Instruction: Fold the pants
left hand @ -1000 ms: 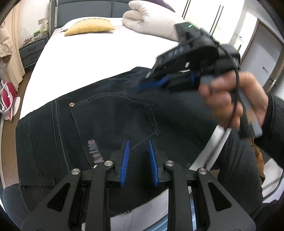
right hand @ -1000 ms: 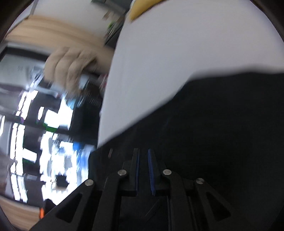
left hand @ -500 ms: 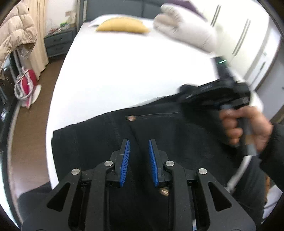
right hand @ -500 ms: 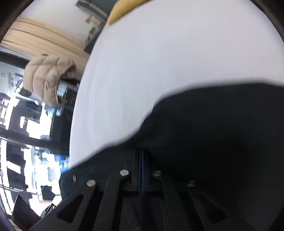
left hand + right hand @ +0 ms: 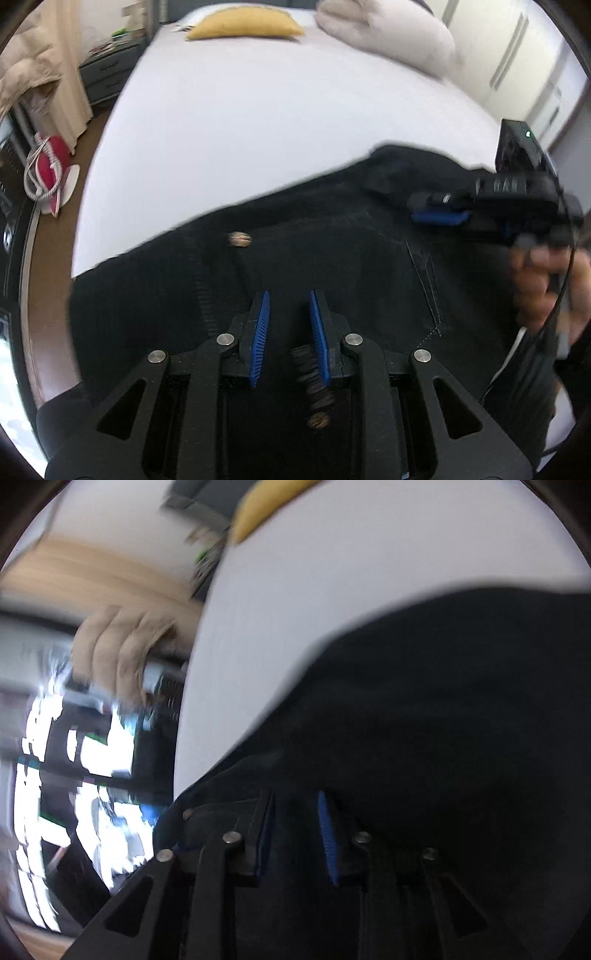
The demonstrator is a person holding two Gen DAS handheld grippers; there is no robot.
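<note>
Left wrist view: we see the left gripper (image 5: 288, 306) at lower centre, its blue-padded fingers (image 5: 259, 336) parted by a moderate gap with nothing held between them. The black pants (image 5: 369, 266) lie directly beneath and ahead of it, spreading across the lower half of the frame on the white bed (image 5: 258, 122). A metal rivet (image 5: 240, 239) shows on the fabric just above and left of the fingertips, and a pocket seam with pale stitching (image 5: 430, 280) runs to their right. A second rivet and a short row of dark ribbing (image 5: 314, 384) sit just below the right finger.

At the right edge we see the right gripper (image 5: 439, 216), held in the person's hand (image 5: 546, 284); one blue pad is visible low over the far edge of the pants, and from here we cannot tell its opening.

Right wrist view (motion-blurred): the right gripper (image 5: 295, 805) appears at lower centre, fingers clearly apart and empty, with the pants (image 5: 443, 720) filling the lower right of the frame under and beyond them; whether the tips touch the cloth we cannot tell.

Background: a yellow pillow (image 5: 245, 24) at top centre, a bundled white duvet (image 5: 388, 31) at upper right, a grey nightstand (image 5: 107, 74) at upper left.
</note>
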